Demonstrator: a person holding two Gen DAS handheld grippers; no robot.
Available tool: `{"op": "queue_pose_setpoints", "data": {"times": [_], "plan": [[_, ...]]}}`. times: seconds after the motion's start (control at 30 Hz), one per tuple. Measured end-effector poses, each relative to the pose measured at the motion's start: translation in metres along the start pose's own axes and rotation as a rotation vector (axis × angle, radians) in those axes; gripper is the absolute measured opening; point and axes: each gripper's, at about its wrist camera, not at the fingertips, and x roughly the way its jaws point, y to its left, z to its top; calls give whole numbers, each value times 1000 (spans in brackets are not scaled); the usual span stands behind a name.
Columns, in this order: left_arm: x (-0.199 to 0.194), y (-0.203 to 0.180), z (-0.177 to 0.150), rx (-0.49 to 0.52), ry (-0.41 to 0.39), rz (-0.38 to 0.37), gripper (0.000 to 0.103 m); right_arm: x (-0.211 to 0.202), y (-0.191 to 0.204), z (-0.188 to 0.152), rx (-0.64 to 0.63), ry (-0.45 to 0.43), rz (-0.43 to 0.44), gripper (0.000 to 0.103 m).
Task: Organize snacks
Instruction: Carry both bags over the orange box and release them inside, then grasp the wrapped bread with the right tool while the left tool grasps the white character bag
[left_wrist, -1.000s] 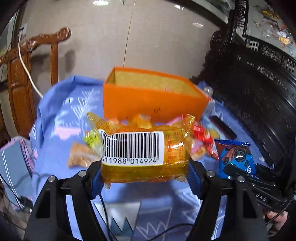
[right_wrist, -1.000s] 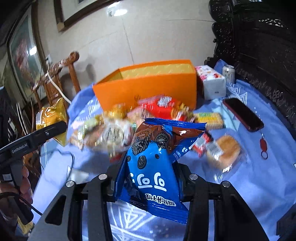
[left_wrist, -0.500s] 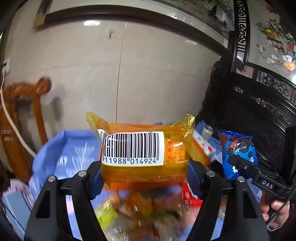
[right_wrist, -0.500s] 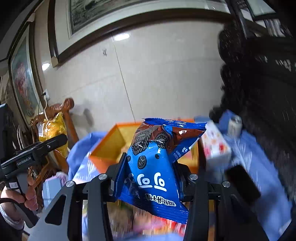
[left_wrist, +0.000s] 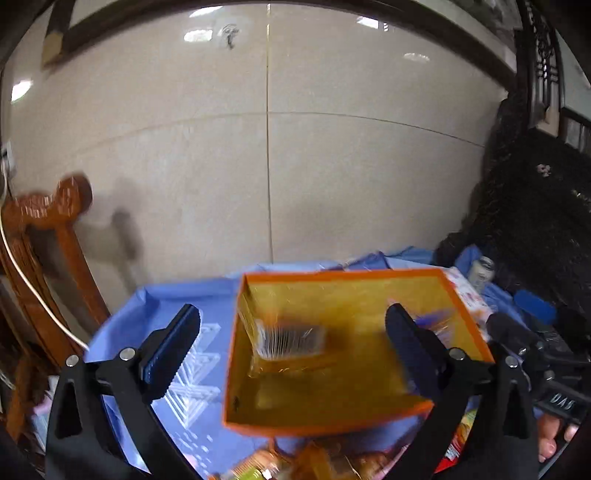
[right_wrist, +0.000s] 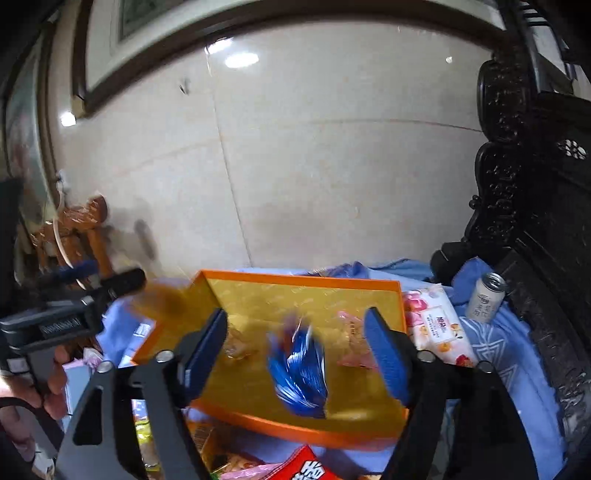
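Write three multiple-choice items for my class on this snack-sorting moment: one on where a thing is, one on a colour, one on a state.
1. Where is the blue snack bag?
A. clamped in the right gripper
B. over the orange box's yellow floor, between the open fingers
C. on the wooden chair

2. What colour are the outer walls of the box?
A. orange
B. green
C. white

3. How does the left gripper stand?
A. shut on the yellow bag
B. shut on nothing
C. fingers apart, touching nothing

Answers:
1 B: the bag shows blurred and free over the box floor, clear of both fingers of the right gripper, whose jaws are opening.
2 A: rim and near wall are orange.
3 C: its jaws are opening, and the barcoded yellow bag lies blurred in the box beyond.
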Motion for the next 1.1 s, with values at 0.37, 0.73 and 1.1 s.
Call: {"op": "queue_pose_setpoints", "data": {"times": [0.37,0.73,1.1], "plan": [[-68,4,-112,-68,18,-67,99,-80,-27,-78,24,29,-3,90],[-105,-1,-215,-97,146,-91,99,-95,-59,-205,-77,269,-148,91],[-87,-30,-250,-36,255,-120,99,-51,-75,-235,-75,347,-230,89]]}}
